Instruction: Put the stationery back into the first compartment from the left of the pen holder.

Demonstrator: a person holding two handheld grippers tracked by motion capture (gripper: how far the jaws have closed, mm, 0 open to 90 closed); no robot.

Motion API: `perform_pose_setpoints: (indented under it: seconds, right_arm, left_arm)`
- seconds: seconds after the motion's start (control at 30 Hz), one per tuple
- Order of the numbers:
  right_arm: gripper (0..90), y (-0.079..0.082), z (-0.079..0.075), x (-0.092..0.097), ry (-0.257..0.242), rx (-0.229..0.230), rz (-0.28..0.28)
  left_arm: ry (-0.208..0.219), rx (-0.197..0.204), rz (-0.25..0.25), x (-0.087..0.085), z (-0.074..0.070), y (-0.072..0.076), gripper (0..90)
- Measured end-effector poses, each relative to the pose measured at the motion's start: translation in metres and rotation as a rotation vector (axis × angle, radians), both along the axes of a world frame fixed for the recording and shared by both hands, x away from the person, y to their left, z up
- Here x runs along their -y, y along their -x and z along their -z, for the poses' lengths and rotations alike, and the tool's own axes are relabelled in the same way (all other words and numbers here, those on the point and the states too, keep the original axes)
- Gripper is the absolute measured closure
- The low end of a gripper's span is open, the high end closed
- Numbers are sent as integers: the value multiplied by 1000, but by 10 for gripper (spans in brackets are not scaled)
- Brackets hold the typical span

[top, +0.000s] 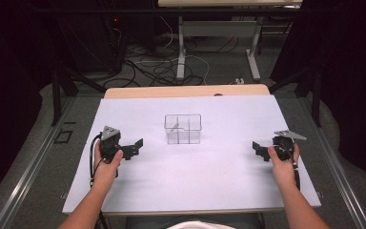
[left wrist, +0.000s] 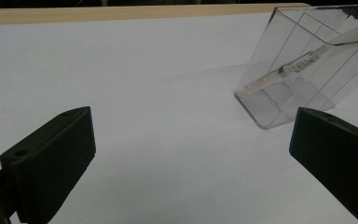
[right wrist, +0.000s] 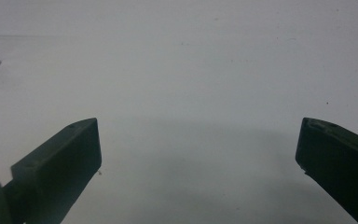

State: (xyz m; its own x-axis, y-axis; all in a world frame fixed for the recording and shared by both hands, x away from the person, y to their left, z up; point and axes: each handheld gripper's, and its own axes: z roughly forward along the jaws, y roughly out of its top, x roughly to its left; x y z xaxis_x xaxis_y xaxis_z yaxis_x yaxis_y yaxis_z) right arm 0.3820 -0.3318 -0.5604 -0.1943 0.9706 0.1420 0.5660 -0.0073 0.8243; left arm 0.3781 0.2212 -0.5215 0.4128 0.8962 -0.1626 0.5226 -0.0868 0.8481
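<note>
Two grippers wide apart, clear box (top: 183,129) between, pen (left wrist: 284,71) tip cut off

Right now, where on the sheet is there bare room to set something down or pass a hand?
Bare white sheet runs between the left gripper and right gripper, in front of the clear divided box. The strips on both sides of the box, and behind it toward the wooden edge, are bare too. The box holds a pen-like stick.
</note>
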Motion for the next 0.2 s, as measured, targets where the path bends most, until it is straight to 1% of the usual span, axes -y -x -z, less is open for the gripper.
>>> perform_pose_setpoints:
  seconds: [0.2]
  right_arm:
    - [0, 0, 1, 1, -4, -18, 8]
  left_arm:
    - [4, -2, -6, 0, 1, -1, 3]
